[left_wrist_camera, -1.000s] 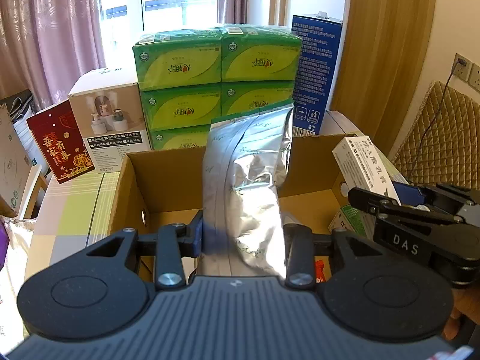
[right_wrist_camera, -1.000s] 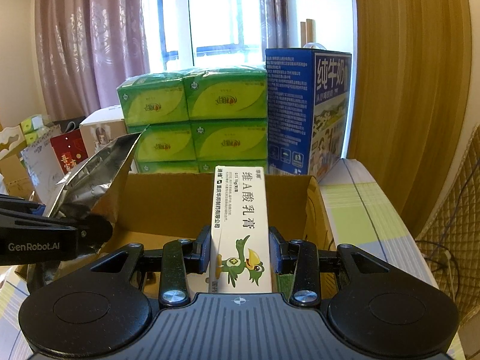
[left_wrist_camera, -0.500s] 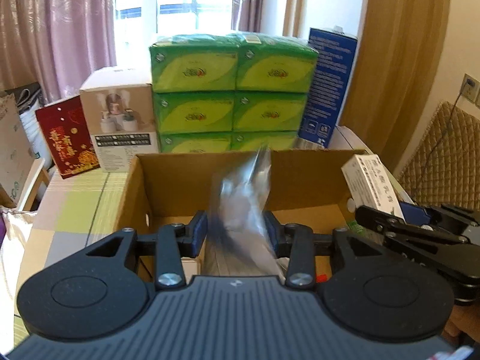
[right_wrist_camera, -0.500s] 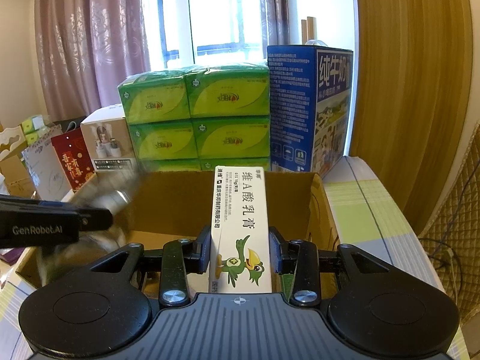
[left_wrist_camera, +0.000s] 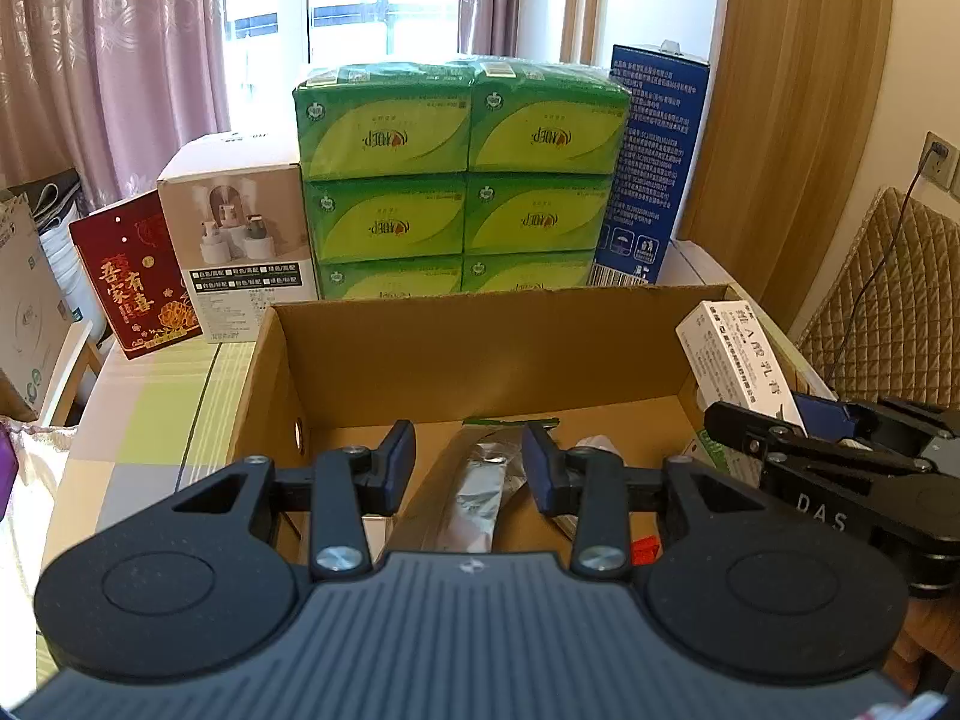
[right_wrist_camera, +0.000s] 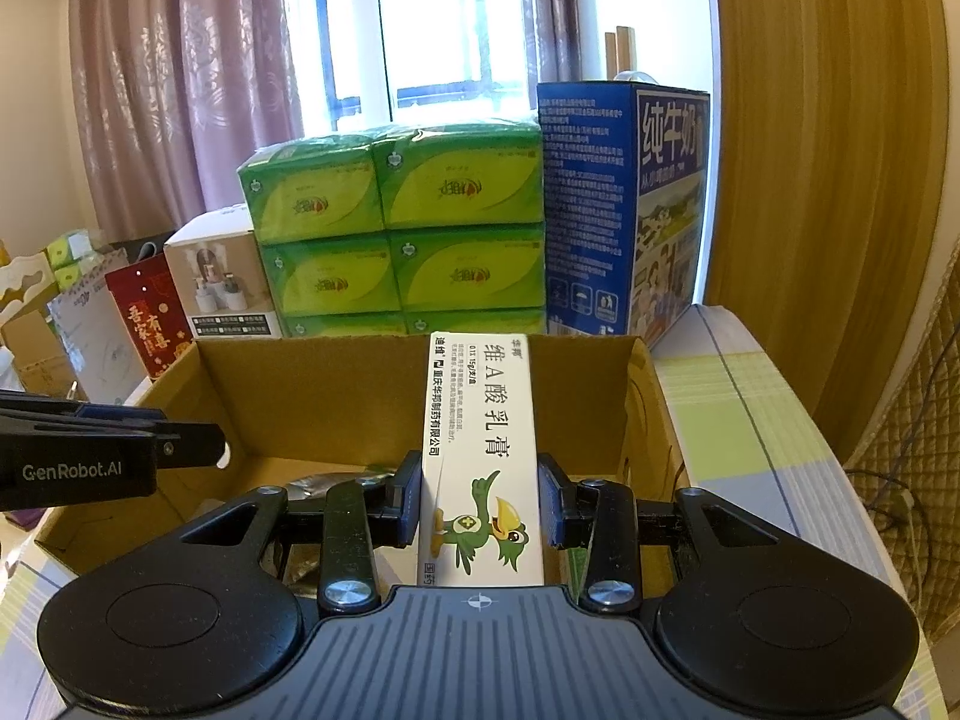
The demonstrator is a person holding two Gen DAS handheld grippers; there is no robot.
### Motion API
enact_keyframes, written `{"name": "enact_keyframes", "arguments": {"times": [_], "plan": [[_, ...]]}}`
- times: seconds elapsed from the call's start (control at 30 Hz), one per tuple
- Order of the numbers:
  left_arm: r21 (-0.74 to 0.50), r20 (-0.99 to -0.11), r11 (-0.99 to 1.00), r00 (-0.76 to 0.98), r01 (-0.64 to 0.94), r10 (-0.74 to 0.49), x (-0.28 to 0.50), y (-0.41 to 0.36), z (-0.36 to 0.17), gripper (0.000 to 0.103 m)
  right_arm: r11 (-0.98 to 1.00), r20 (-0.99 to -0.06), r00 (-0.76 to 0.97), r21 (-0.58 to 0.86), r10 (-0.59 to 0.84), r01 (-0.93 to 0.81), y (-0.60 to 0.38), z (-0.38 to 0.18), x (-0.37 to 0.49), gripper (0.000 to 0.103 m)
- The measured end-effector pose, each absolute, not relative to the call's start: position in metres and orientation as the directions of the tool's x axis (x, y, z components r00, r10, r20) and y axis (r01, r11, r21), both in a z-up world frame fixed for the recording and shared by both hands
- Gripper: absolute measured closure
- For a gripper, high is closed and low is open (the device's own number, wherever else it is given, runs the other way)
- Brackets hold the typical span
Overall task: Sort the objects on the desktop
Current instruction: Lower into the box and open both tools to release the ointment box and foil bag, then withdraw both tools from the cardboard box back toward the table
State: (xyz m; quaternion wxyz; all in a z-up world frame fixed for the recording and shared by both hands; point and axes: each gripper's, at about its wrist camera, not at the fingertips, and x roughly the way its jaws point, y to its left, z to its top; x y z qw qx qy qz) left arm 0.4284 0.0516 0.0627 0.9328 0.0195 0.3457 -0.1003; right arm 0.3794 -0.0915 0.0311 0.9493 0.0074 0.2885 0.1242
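Below the spread fingers of the left gripper [left_wrist_camera: 469, 468], low in the frame's centre, the foil pouch [left_wrist_camera: 477, 489] lies on the floor of the carton [left_wrist_camera: 480, 348], touching neither pad. Centre frame in the right wrist view, the right gripper [right_wrist_camera: 479, 507] pinches the ointment box [right_wrist_camera: 482, 456] upright above the carton's right half.

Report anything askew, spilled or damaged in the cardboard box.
The crumpled silver foil pouch lies slanted on the floor of the cardboard box, below the open left gripper. Nothing looks spilled or torn.
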Motion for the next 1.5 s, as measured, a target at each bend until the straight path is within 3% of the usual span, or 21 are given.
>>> {"name": "enact_keyframes", "arguments": {"times": [0.7,0.77,0.8,0.83,1.5], "plan": [[-0.028,-0.656,0.981,0.736,0.193,-0.164,0.4279,0.0557,0.0600,0.068,0.965,-0.533,0.805,0.102,0.259,-0.243,-0.0906,0.0311,0.3795,0.067],[-0.026,-0.658,0.981,0.736,0.192,-0.162,0.4279,0.0554,0.0597,0.063,0.963,-0.537,0.800,0.101,0.266,-0.252,-0.0899,0.0302,0.3803,0.048],[-0.025,-0.658,0.981,0.736,0.193,-0.162,0.4278,0.0552,0.0596,0.061,0.961,-0.533,0.801,0.107,0.271,-0.254,-0.0902,0.0296,0.3796,0.030],[-0.025,-0.659,0.981,0.735,0.194,-0.163,0.4277,0.0550,0.0594,0.061,0.961,-0.530,0.804,0.108,0.272,-0.254,-0.0903,0.0295,0.3790,0.028],[-0.018,-0.659,0.980,0.735,0.197,-0.160,0.4264,0.0546,0.0586,0.058,0.961,-0.527,0.806,0.093,0.270,-0.261,-0.0889,0.0329,0.3778,0.028]]}}
